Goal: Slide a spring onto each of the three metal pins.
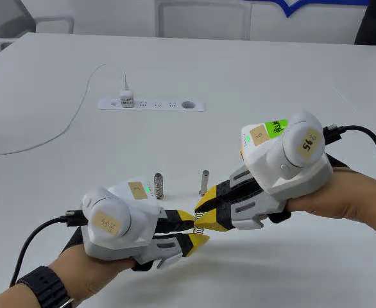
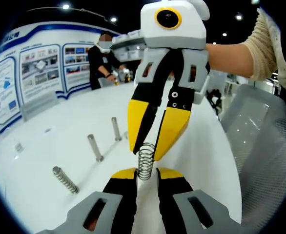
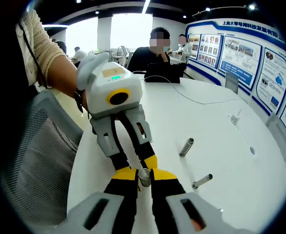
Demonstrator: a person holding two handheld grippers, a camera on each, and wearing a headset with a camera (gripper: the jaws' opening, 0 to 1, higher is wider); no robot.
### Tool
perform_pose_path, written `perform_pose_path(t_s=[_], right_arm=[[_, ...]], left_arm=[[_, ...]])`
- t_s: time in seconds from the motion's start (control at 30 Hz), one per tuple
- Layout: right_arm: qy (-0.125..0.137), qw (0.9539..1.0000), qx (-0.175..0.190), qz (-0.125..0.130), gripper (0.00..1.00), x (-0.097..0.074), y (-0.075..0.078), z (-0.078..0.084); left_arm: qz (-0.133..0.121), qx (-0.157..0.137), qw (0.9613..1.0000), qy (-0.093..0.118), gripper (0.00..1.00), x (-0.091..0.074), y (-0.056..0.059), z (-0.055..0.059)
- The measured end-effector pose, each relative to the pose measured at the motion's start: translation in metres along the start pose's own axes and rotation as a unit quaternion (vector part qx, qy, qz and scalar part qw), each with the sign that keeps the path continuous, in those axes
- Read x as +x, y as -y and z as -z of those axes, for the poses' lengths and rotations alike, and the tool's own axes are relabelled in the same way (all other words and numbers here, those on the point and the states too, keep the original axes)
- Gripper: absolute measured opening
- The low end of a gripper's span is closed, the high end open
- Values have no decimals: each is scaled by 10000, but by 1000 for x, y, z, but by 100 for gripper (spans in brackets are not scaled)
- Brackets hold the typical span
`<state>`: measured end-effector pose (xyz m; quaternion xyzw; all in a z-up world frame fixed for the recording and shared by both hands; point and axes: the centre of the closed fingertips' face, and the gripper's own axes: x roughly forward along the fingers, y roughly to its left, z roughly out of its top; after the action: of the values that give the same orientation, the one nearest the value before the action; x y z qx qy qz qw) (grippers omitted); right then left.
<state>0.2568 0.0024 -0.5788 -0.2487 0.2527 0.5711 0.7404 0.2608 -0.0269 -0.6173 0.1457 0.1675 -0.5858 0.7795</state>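
Spring (image 2: 144, 161), held upright between the tips of my two hand-held grippers, which meet nose to nose. My left hand-held gripper (image 2: 146, 174) is closed to a narrow gap, no wider than the coil, and its yellow tips pinch the spring's lower end. My right hand-held gripper (image 2: 147, 153) comes in from the opposite side, and its jaws taper together onto the upper end of the same coil. Both appear to grip it, so I judge this a handover or a re-grip.

The three pins stand on the bench (image 1: 271, 96) just beyond the joined tips, ahead and to the left of my left hand-held gripper. The loaded pin (image 2: 65, 179) already carries a spring. The middle pin (image 2: 95, 147) and the far pin (image 2: 115, 129) are bare. By my reading the task is one third done, and this spring is meant for one of the bare pins.

The next move calls for one hand-held gripper to let go while the other keeps the coil upright. The holder must then carry the coil over a bare pin, centre its open end on the pin's top and lower it straight down. A tilted coil would likely catch on the pin's tip.
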Motion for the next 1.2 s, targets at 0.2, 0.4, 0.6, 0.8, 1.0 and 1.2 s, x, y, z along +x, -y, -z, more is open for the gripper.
perform_pose_path(t_s=[0.2,0.4,0.6,0.8,1.0,1.2], right_arm=[[16,10000,67,46,11,-2,4,0],[7,9999,114,84,11,-5,8,0],[5,9998,156,142,11,-10,14,-2],[27,9996,216,201,11,-15,21,-6],[45,9993,212,302,11,-20,30,-9],[60,9990,230,379,11,-23,35,-11]], left_arm=[[-72,-74,9999,45,19,-4,-3,1],[-165,-177,9996,116,23,-11,-6,2],[-260,-300,9990,198,26,-19,-8,3],[-344,-389,9984,245,30,-23,-10,3],[-423,-500,9975,281,36,-28,-14,4],[-516,-607,9964,298,42,-33,-19,8]])
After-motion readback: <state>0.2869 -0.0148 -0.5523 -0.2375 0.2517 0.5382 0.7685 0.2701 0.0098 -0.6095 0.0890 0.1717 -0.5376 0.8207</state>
